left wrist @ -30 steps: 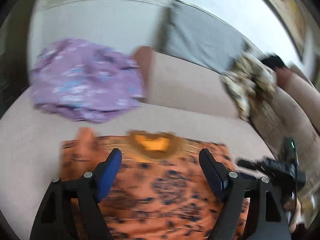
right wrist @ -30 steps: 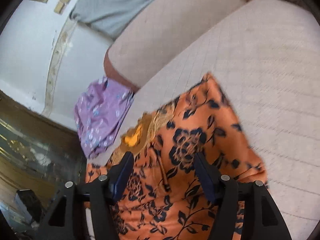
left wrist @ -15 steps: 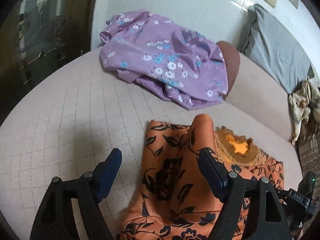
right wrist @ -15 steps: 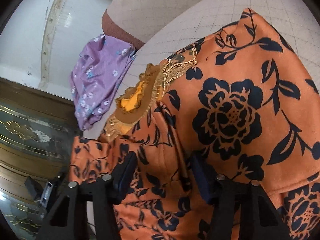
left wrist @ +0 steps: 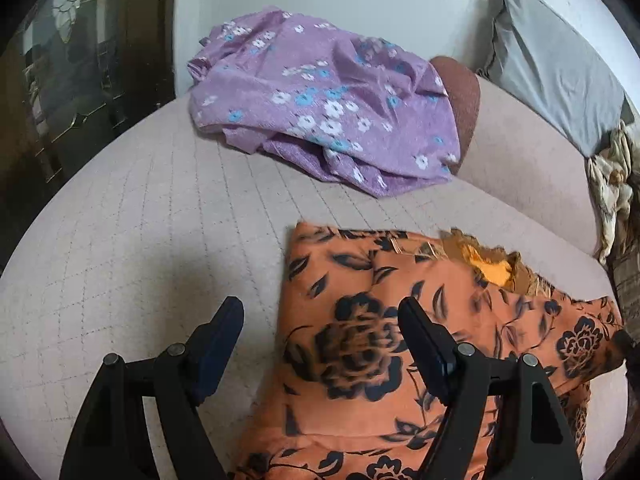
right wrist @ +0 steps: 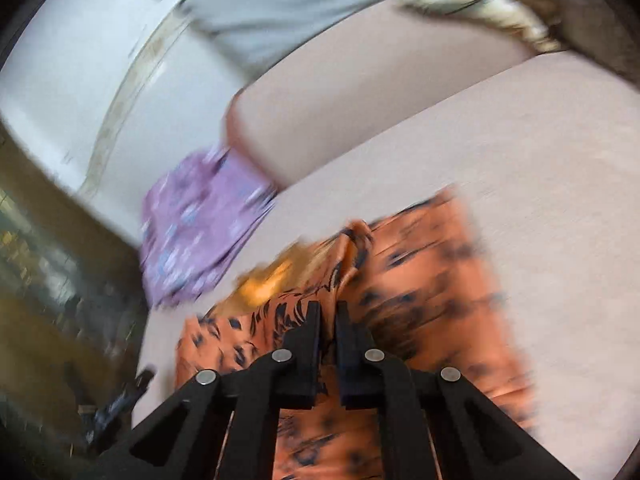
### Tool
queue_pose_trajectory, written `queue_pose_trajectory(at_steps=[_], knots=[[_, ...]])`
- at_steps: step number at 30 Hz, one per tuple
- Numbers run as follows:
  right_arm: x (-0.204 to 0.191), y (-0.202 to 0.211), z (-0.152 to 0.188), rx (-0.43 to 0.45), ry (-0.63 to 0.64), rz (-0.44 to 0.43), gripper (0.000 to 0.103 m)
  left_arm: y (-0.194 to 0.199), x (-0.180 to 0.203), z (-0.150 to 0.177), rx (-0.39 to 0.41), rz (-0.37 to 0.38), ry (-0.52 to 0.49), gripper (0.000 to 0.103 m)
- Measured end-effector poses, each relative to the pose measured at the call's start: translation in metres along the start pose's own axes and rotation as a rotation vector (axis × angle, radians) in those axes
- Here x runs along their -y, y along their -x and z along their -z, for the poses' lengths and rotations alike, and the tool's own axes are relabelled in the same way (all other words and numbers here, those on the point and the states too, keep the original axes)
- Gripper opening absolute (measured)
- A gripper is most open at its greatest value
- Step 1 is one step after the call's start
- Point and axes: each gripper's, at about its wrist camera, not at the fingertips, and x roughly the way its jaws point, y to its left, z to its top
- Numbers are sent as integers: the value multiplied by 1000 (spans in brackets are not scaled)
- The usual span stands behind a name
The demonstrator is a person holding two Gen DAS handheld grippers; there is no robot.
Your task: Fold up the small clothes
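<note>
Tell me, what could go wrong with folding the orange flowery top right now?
1. The right gripper has just closed on a thin ridge of the orange top; such a small pinch might slip out.
2. The left gripper is open above the top's edge, pinning nothing, so pulling may drag the whole top instead of folding it.
3. The purple garment lies nearby on the sofa; the fold could land on it.

bare sofa seat (left wrist: pixel 132 220) lies open on the left of the orange garment (left wrist: pixel 360 344), room for my left gripper (left wrist: pixel 320 344) to pass. farther back the purple garment (left wrist: pixel 320 104) and the backrest (left wrist: pixel 528 160) block the way.
</note>
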Motion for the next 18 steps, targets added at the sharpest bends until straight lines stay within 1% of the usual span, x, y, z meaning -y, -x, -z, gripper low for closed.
queue_pose_trajectory(at_steps=[3, 4, 5, 6, 7, 8, 9, 11, 12, 13, 15, 16, 18], knots=[[39, -2, -9, -32, -99, 100, 7, -11, 17, 6, -29, -18, -69, 80], [52, -8, -10, -57, -131, 179, 7, -16, 23, 9, -42, -36, -101, 80], [63, -10, -11, -75, -151, 222, 10, -24, 32, 13, -60, -67, -145, 80], [74, -14, -11, -97, -205, 239, 11, -30, 37, 16, -74, -89, -176, 80], [81, -12, -13, -93, -245, 212, 11, -33, 39, 18, -82, -100, -194, 80], [82, -10, -13, -74, -275, 165, 11, -38, 43, 21, -95, -111, -218, 80], [77, -4, -15, -36, -263, 126, 11, -41, 45, 22, -105, -117, -232, 80], [58, 3, -17, 23, -172, 114, 11, -45, 47, 24, -115, -122, -245, 80], [47, 3, -16, 33, -121, 96, 11, -44, 47, 23, -113, -116, -243, 80], [36, -2, -14, 11, -81, 67, 11, -44, 47, 23, -112, -112, -242, 80], [27, -24, -8, -79, -56, 50, 11, -44, 47, 23, -112, -112, -246, 80], [27, -39, -2, -140, -57, 74, 11, -46, 48, 24, -118, -118, -253, 80], [35, -71, 12, -278, -73, 163, 11, -52, 47, 25, -146, -130, -258, 81]])
